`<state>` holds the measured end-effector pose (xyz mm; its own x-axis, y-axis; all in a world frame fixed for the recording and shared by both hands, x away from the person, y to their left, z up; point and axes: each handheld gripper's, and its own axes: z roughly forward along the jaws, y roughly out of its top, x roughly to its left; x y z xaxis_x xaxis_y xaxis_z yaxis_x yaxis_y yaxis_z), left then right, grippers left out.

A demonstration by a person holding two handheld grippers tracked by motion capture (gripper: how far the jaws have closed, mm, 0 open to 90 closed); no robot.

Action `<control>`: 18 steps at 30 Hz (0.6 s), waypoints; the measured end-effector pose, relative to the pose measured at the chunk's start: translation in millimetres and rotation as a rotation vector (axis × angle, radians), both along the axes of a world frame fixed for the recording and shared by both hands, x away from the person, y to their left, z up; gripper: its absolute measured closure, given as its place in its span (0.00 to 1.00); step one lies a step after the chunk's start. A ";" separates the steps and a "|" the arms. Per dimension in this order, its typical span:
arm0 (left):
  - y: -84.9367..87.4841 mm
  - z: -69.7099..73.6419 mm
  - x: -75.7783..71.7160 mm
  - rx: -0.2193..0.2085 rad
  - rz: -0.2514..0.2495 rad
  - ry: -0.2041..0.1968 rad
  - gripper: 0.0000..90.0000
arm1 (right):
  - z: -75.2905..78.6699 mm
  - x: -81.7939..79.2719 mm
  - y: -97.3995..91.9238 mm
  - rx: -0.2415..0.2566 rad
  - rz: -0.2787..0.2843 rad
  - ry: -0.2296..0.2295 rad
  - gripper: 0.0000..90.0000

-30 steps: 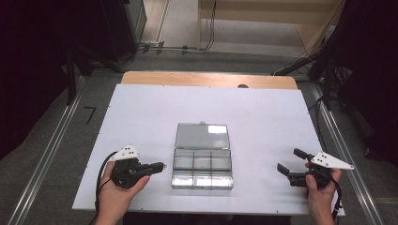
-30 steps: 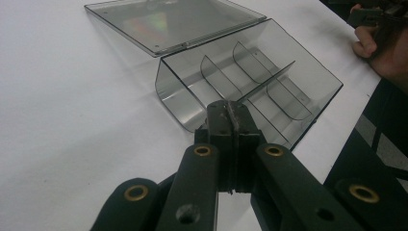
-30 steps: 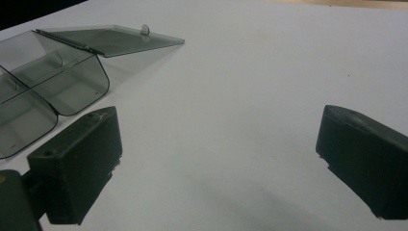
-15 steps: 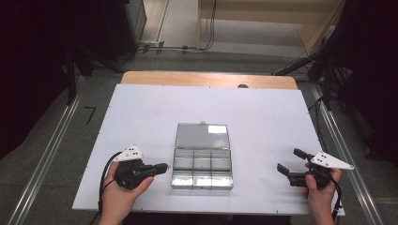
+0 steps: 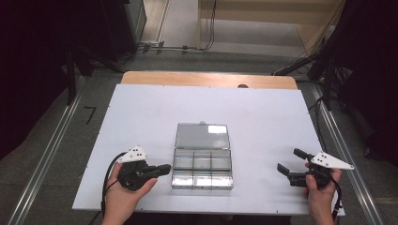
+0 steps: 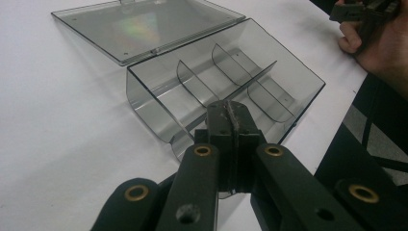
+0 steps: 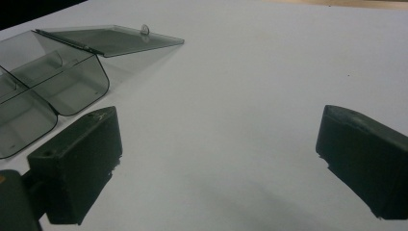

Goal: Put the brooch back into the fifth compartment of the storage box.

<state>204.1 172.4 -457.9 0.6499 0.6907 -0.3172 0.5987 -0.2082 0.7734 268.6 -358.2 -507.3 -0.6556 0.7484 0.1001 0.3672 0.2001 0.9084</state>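
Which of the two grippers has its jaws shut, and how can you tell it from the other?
The left gripper, beside the clear compartment box: its jaws meet with no gap. The right gripper holds its jaws wide apart over bare table.

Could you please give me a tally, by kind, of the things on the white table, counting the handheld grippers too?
Clear compartment box, lid open: 1
Handheld grippers: 2, namely left gripper and right gripper
Total: 3
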 end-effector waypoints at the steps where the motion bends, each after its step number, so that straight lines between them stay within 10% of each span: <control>1: -0.7 -0.1 0.0 0.001 -0.001 -0.001 1.00 | 0.0 0.0 0.0 -0.001 0.000 0.000 0.01; 18: -11.2 -0.1 -1.0 0.002 -0.026 -0.004 1.00 | 0.0 -0.1 0.0 0.000 0.000 0.000 0.01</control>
